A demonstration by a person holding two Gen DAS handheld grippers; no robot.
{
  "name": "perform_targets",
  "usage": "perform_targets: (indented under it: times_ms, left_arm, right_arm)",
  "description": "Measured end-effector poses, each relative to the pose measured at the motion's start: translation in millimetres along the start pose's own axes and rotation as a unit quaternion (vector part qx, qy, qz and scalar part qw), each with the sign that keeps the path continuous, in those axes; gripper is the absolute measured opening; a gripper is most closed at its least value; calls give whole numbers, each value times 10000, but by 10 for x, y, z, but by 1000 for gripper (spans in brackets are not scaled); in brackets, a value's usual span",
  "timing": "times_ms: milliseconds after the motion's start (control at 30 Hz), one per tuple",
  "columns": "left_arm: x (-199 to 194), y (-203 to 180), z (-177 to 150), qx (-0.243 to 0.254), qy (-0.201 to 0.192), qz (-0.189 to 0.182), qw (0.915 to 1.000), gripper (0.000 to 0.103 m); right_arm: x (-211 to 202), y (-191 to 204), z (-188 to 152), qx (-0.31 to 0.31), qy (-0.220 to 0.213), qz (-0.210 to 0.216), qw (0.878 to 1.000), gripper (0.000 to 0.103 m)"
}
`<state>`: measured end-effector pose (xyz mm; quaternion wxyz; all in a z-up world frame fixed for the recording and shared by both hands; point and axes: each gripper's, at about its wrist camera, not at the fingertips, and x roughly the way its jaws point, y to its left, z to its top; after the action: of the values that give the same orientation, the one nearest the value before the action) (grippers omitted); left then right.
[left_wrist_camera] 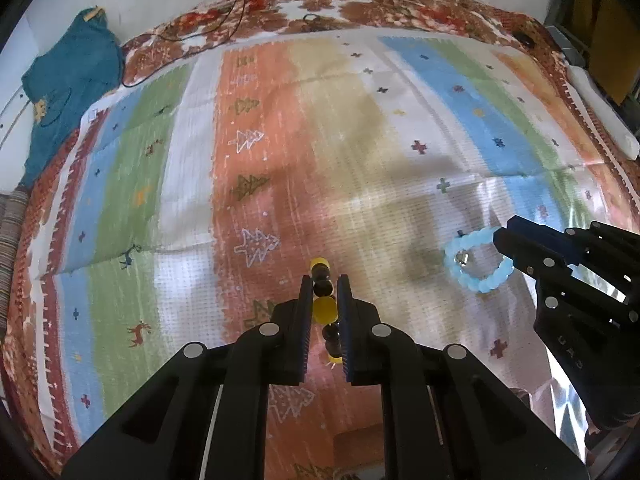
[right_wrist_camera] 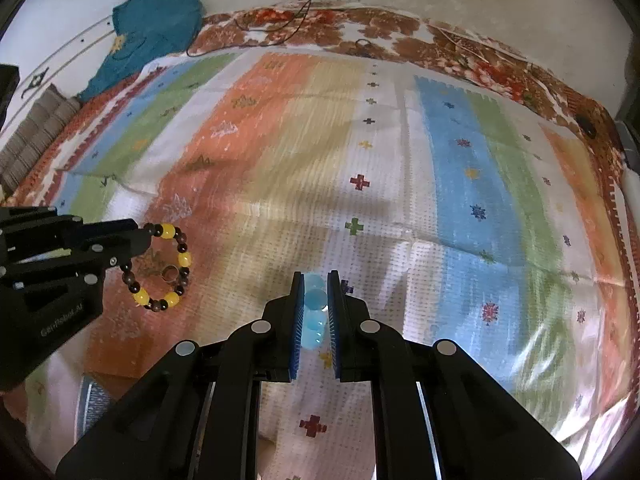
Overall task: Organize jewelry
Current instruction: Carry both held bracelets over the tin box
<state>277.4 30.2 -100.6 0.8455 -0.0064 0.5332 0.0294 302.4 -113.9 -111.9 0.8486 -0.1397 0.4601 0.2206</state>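
A striped cloth (left_wrist_camera: 360, 140) is stretching out beneath and ahead of both tools, with nothing on it in view that is offering a tray or box, so a bracelet let go here is likely falling back onto fabric where beads could roll or snag. To the left tool's right, the right gripper (left_wrist_camera: 500, 242) is clamping the rim of the pale blue bracelet (left_wrist_camera: 476, 262), the loop hanging clear of its tips with a small metal charm dangling inside. The left gripper (left_wrist_camera: 324, 288) is pinching the yellow and brown bracelet (right_wrist_camera: 162, 268) edge-on between its fingertips, most of the ring drooping off to the side of the jaws. Each grip is resting on only a bead or two, and round beads are probably sliding easily against flat pads; a jerk or tilt could be rolling a bead out and dropping the loop. Swinging loops are also risking tangling if the tools are brought close together.
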Motion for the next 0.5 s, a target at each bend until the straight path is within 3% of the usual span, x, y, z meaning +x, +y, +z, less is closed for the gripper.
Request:
perform_targets:
  times_ms: [500]
  left_arm:
    - [-393,53,-169,-80,-162,-14,9998,12]
  right_arm:
    - [-342,89,-87,1,-263,49,9996,12]
